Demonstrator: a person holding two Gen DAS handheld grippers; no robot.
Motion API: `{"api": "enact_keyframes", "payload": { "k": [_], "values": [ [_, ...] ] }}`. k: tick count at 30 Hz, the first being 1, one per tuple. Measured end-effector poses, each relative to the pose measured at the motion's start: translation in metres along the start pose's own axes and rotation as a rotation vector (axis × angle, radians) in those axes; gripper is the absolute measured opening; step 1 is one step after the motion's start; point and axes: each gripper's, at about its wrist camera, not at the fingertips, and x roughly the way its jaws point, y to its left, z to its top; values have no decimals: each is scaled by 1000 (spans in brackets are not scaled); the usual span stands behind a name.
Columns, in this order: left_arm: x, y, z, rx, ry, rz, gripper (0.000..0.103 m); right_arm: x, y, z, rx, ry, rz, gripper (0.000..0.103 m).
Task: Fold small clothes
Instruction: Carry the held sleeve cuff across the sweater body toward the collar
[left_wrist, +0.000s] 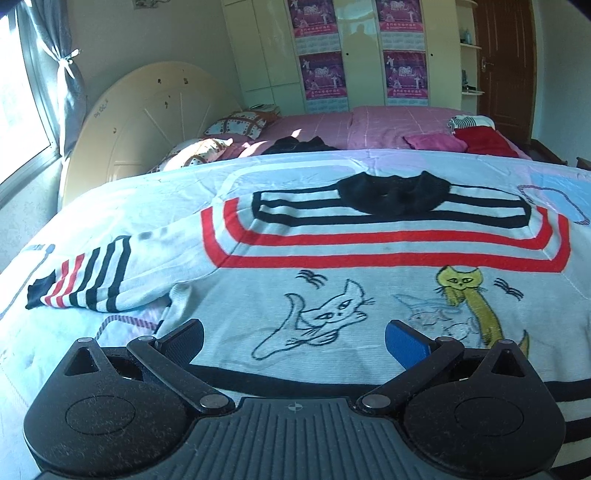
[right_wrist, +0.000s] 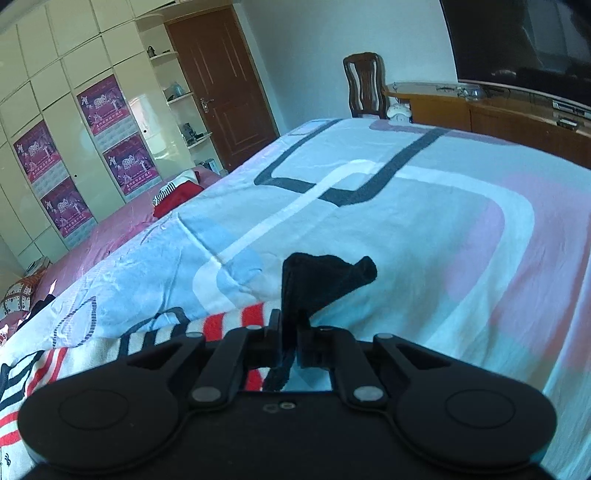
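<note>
Two tools share the work on one small sweater (left_wrist: 369, 258), which lies flat on its back across the patterned bedspread (right_wrist: 424, 221) so that its sleeves and hem can be turned inward without bunching. In the left wrist view it fills the middle of the frame: black collar (left_wrist: 393, 195) toward the top, red and black bands below it, cat drawings (left_wrist: 317, 321) nearest the camera. One striped sleeve (left_wrist: 88, 277) trails out to the left of the frame, not yet folded in.

The left tool (left_wrist: 293, 341) stands wide open at the bottom of its frame, above the hem by the cats, with nothing between its fingers (whether the pads touch the knit I cannot tell). It looks ready to pin or take the lower edge.

The right tool (right_wrist: 290, 332) is closed tight on the black cuff (right_wrist: 317, 280) of the other sleeve, at the lower middle of its view; the dark fabric stands up out of the pinch, with the red and white stripes running away to the lower left. Taking the cuff makes sense, I judge, because the whole sleeve follows when its end is carried across the body.

Spare clothes (left_wrist: 476, 138) lie apart on the pink bedding at the upper right of the left wrist view.
</note>
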Motion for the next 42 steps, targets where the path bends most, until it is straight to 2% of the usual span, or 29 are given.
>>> {"api": "enact_keyframes", "payload": {
  "k": [5,9,13,18,21,24,29,36,42],
  "values": [
    [19,38,-6,-13,24,-6,103,-18,57,4,-119,-45,30,8],
    [37,66,-8,-13,18,-23,103,-35,130,-12,-251,-69,97,8],
    [51,102,-11,-22,29,-44,103,-44,214,-47,-348,-55,185,8],
    [66,145,-22,-53,54,-52,103,-44,314,-112,-482,10,297,8],
    [71,165,-29,-57,58,-36,103,-41,355,-148,-555,60,337,7],
    [75,182,-34,-65,61,-30,103,-46,382,-176,-632,65,344,7],
    [82,200,-37,-90,61,-24,103,-62,407,-200,-693,47,366,7],
    [86,213,-34,-109,52,-20,103,-72,445,-215,-733,41,436,7],
    [86,220,-34,-104,50,-10,103,-78,455,-228,-755,60,477,8]
  ]
}}
